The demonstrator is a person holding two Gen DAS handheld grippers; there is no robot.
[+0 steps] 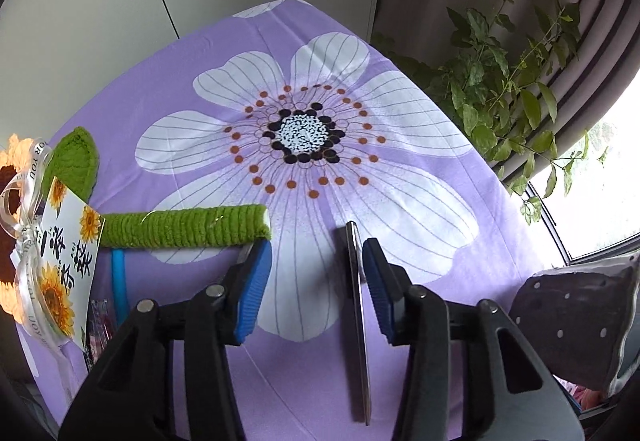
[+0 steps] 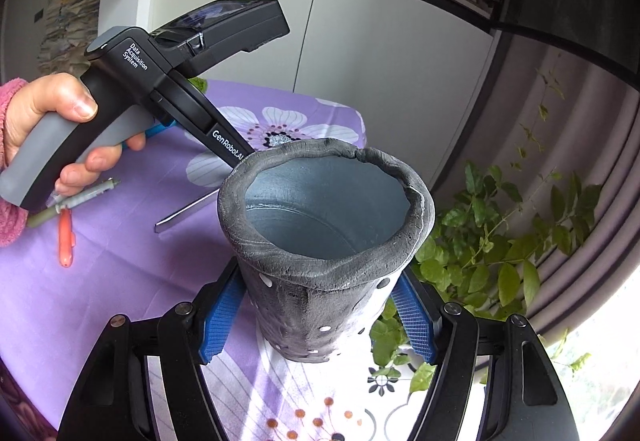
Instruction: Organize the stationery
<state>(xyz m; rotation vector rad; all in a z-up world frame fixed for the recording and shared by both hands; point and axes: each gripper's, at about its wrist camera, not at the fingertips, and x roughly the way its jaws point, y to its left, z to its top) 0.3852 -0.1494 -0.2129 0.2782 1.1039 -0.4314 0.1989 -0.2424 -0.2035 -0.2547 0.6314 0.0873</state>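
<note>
The left claw (image 1: 316, 261) points steeply down at the counter (image 1: 400, 201), its blue pads partly apart. A thin metal ruler (image 1: 357, 305) lies flat on the purple flowered cloth (image 1: 224, 53) between the pads, just inside the right-hand one; whether that pad touches it is hard to tell, and the left-hand pad stands clear of it. The left-hand pad sits close to the end of a green knitted stem (image 1: 184, 227).

The right claw (image 2: 316, 317) grips a dark grey, white-dotted pen holder (image 2: 320, 281) on both sides, tilted so its mouth faces the camera. What shows of the inside is bare.

In the right wrist view, a hand (image 2: 52, 121) in a pink sleeve holds the left tool, and the holder's rim hides that claw. An orange pen (image 2: 66, 237) lies near the hand. The sunflower bouquet (image 1: 24, 221) is cut off at the frame's edge, and a blue object (image 1: 119, 281) lies partly hidden below the stem.
</note>
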